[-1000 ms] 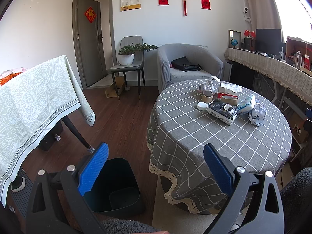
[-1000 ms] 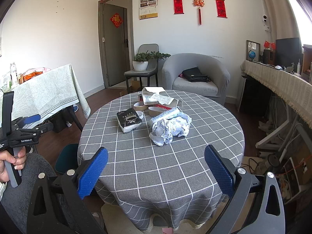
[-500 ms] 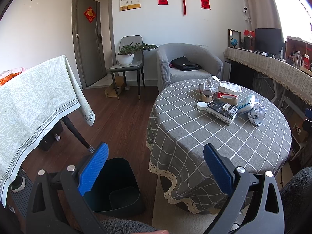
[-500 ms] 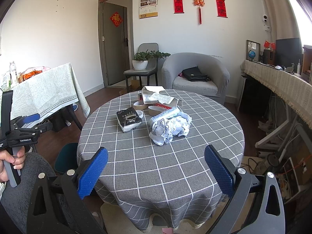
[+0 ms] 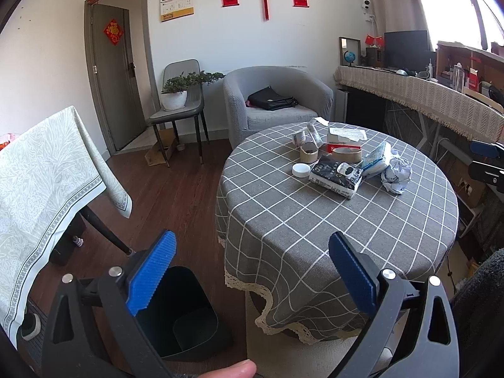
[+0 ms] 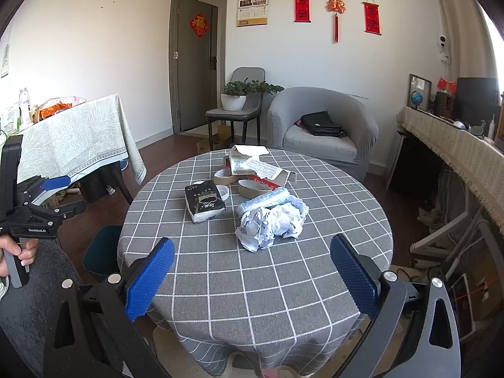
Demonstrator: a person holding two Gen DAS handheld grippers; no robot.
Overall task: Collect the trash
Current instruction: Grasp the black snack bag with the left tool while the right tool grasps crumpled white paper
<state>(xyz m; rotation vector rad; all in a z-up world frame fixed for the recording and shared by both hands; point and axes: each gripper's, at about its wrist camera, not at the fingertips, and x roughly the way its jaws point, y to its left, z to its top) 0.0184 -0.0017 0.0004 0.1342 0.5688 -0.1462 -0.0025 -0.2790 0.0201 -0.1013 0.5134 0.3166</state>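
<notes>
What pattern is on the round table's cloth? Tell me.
Grey with a white grid check and a lace trim, on the cloth; clearest in the right wrist view.

Left gripper hangs wide open, nothing between its blue pads. Below it on the near left sits a dark bin on the floor. The round checked table carries crumpled paper far right, beside a black packet.

Grey armchair holding a black bag, potted plant on a chair, red wall hangings, perhaps a calendar.
</notes>
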